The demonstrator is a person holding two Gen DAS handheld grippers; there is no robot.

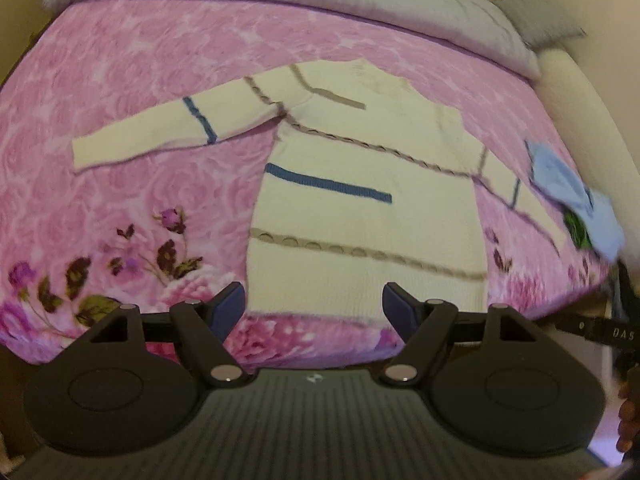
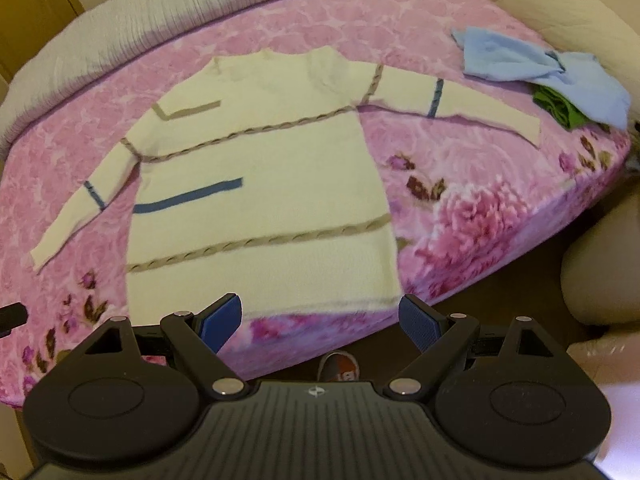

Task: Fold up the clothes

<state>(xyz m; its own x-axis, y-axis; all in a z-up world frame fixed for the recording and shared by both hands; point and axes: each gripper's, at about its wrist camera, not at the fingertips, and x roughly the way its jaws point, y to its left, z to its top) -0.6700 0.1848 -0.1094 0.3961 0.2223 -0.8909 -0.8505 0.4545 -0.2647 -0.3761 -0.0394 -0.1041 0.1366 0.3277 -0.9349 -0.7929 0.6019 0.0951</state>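
1. Cream sweater with blue and tan stripes is laid out flat on the pink floral bedspread, both sleeves out to the sides, hem toward the cameras.
2. Left gripper has its jaws spread wide with nothing between them, hanging above the hem at 6 o'clock of the sweater.
3. Right gripper is the same deal: wide apart, empty, over the hem.
4. In the right wrist view, a light blue garment sits on something green at about 2 o'clock, right by the sleeve cuff.
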